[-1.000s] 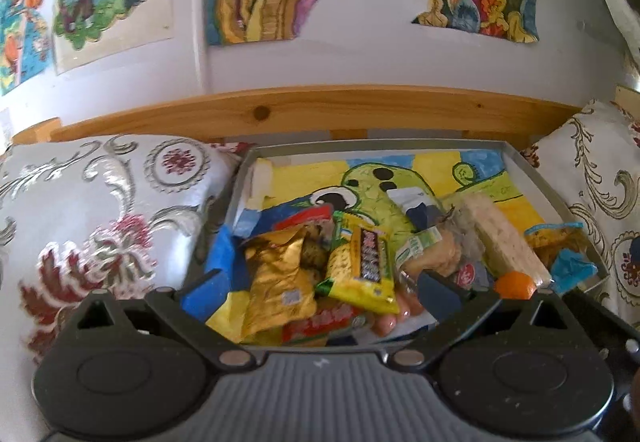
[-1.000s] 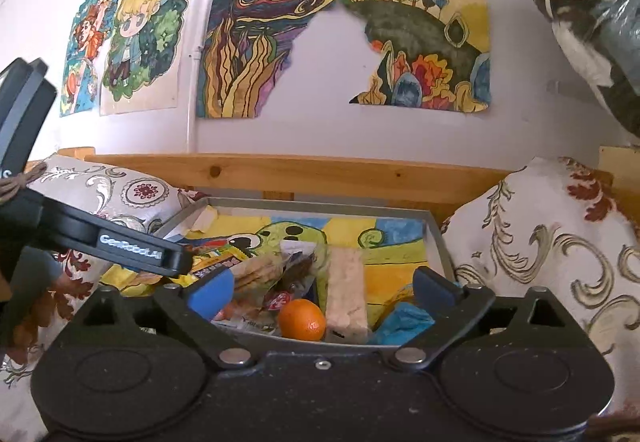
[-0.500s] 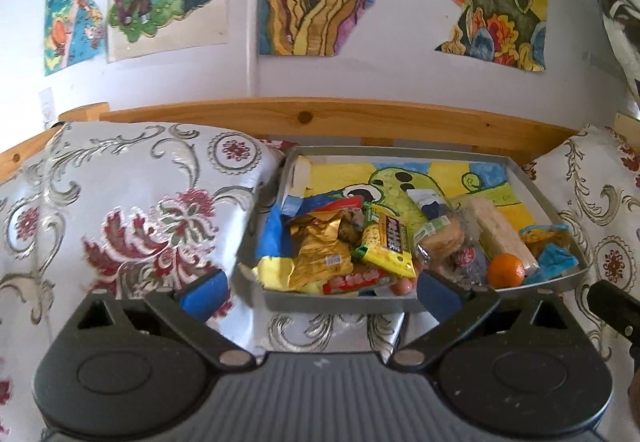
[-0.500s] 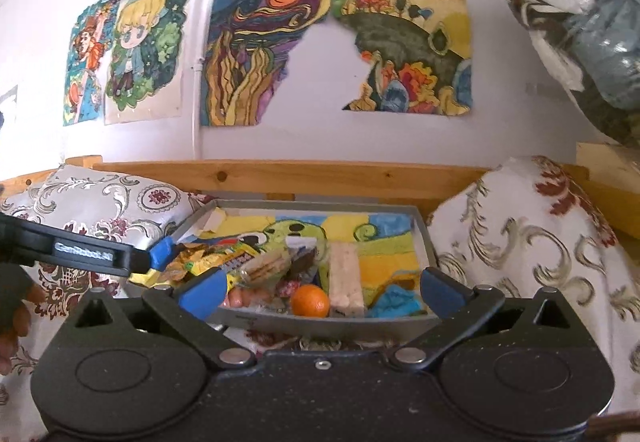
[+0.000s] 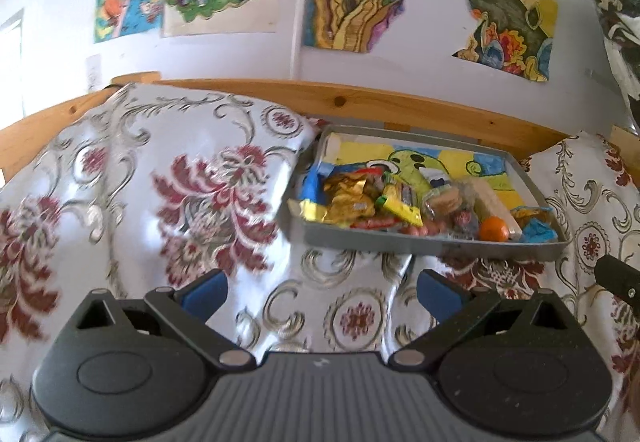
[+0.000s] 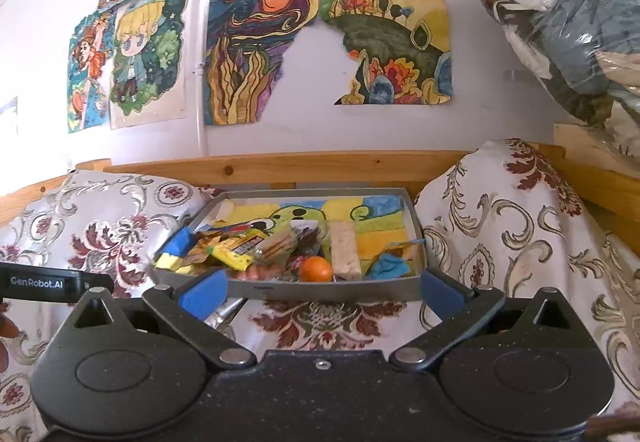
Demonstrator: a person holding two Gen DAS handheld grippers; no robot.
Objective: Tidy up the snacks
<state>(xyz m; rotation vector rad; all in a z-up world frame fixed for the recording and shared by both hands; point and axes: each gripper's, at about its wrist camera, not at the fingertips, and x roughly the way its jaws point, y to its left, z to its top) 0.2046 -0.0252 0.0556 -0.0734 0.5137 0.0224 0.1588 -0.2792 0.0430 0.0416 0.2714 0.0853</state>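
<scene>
Left wrist view. The left gripper (image 5: pixel 320 292), jaws spread wide and empty, hangs over the floral brocade cloth (image 5: pixel 180 201), well short of the shallow grey metal tray (image 5: pixel 420 246) resting on that cloth below the wooden rail (image 5: pixel 360 101). The snacks lie heaped in the tray's near half: a crinkled gold foil packet (image 5: pixel 346 197), a yellow wrapped bar (image 5: pixel 402 201), a small round orange fruit (image 5: pixel 494 229) and a crumpled blue wrapper (image 5: pixel 538 232). Foil packets are judged light, soft and slippery, best pinched at a flat sealed edge; the fruit is firm but apt to roll, so it should be taken across its middle. Compared with one second ago, the tray appears smaller and farther off: this gripper has pulled back to the left.

Right wrist view. The right gripper (image 6: pixel 322 292), also spread and holding nothing, sits just before the tray's near wall (image 6: pixel 320 288). A pale oblong rice cake bar (image 6: pixel 345 252), probably brittle, lies beside the fruit. This gripper has likewise retreated since then.
</scene>
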